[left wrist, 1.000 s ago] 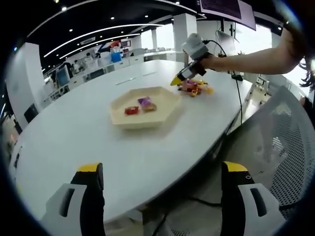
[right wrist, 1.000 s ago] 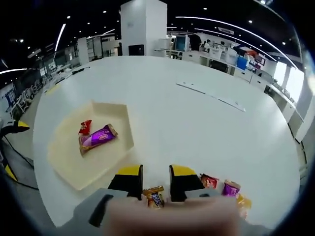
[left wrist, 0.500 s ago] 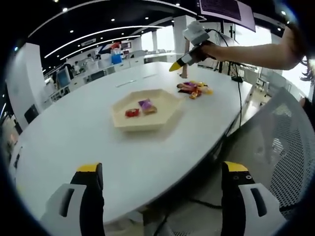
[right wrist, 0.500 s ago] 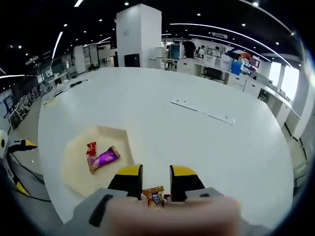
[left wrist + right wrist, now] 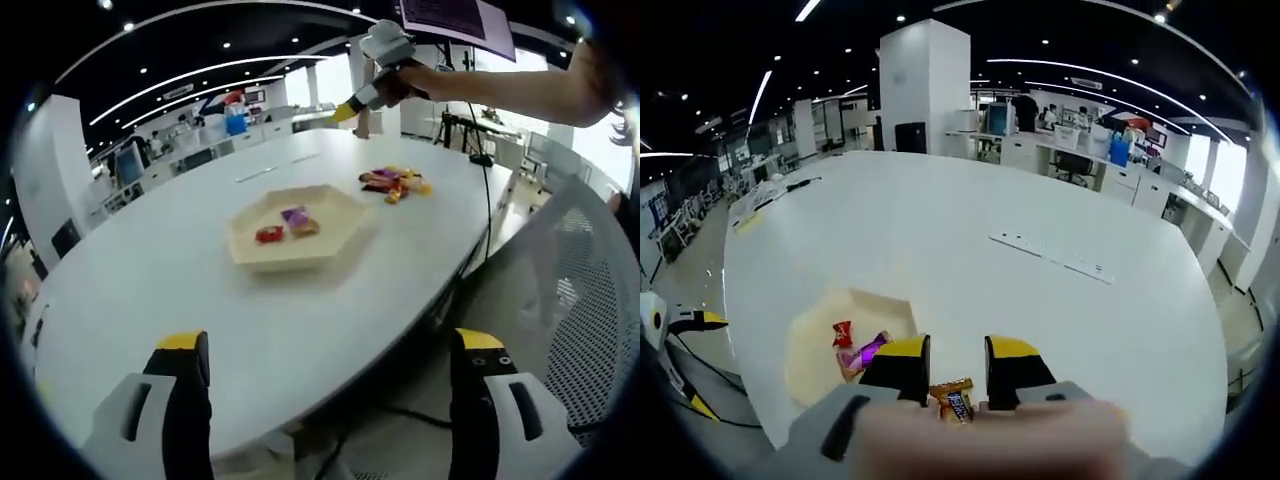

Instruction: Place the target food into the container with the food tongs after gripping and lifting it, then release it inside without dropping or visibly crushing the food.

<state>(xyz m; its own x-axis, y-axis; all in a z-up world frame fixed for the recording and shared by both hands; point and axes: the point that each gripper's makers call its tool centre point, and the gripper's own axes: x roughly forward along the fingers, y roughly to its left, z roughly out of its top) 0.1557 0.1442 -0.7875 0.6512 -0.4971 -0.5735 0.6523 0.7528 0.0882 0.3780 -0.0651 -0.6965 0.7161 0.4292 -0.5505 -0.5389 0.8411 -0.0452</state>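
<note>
- In the right gripper view the right gripper [image 5: 955,375] has its yellow-tipped jaws clamped on a small wrapped candy [image 5: 954,398], gold at the twisted ends and dark in the middle.
- White lettering runs across the dark band of that candy, too small and blurred to read.
- The candy hangs between the jaws high above the white surface [image 5: 1040,300], with the cream hexagonal tray [image 5: 820,345] below and to the left in that view.
- Two wrapped pieces lie inside the tray: a small red one [image 5: 843,333] and a longer purple one [image 5: 868,351], close together; the purple one partly hidden behind the left jaw.
- Any print on them cannot be made out.
- In the left gripper view the left gripper [image 5: 325,400] sits low near the edge of the surface [image 5: 150,290], its jaws wide apart and holding nothing.
- In that view, the tray [image 5: 330,235] sits near the middle of the surface, holding the red piece [image 5: 268,235] and the purple piece [image 5: 298,219].
- A loose pile of wrapped candies [image 5: 395,182] in red, yellow and purple lies beyond the tray, well apart from it.
- The right gripper [image 5: 352,101] shows there too, raised well above the pile at the end of a person's outstretched arm [image 5: 500,90].
- A grey mesh chair back [image 5: 570,300] stands at the right edge of the left gripper view, beside the surface.
</note>
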